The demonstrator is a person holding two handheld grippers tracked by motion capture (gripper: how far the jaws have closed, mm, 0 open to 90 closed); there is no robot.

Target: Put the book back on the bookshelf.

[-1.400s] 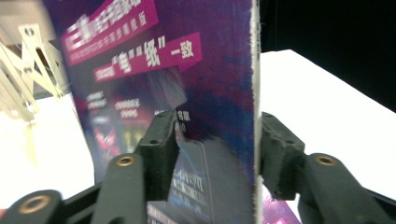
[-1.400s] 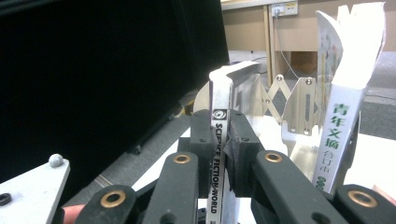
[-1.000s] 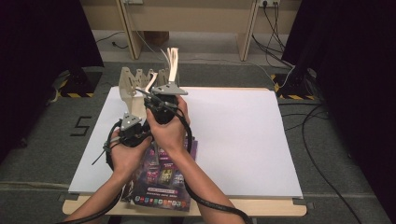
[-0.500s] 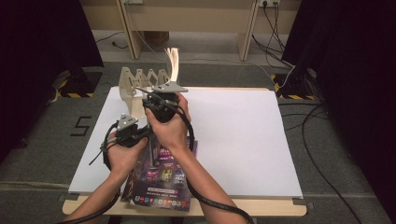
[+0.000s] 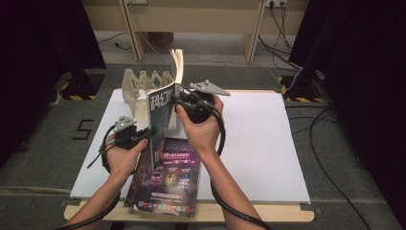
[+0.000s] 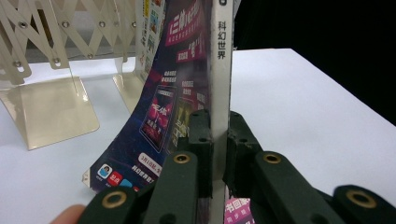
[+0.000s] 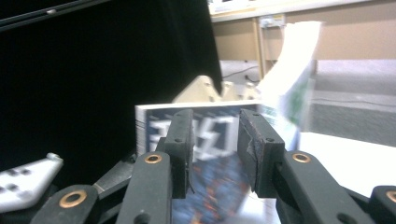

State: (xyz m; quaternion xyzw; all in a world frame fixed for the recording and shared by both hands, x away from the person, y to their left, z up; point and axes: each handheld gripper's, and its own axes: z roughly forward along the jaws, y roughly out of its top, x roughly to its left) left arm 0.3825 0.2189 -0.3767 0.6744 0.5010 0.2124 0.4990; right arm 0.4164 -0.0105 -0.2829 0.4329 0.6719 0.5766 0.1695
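2 magazines in play. 1 upright magazine is standing on the white table, spine toward the left gripper, top pages fanning up and curling over. 1 flat magazine is lying face up at the near table edge, its bottom corner overhanging that edge, just below both hands.

1 cream expanding rack is sitting at the far left of the table, just behind the upright magazine; the left gripper view is showing its lattice and 2 metal feet.

Left gripper: jaws clamping the upright magazine's spine low down, pads pressing on both sides, having just been closing on it.

Right gripper: jaws standing apart at a medium gap, having just been opening; the upright magazine's cover is sitting behind the gap, blurred, pads not pressing on it. Gripper is sitting just beside the magazine's right face, near its top.

Room: the whole right half of the table is lying bare, from the right hand out to the right edge. Left side is tighter, with rack, magazines and both hands bunching there. Floor marking "5" is lying off the left table edge.
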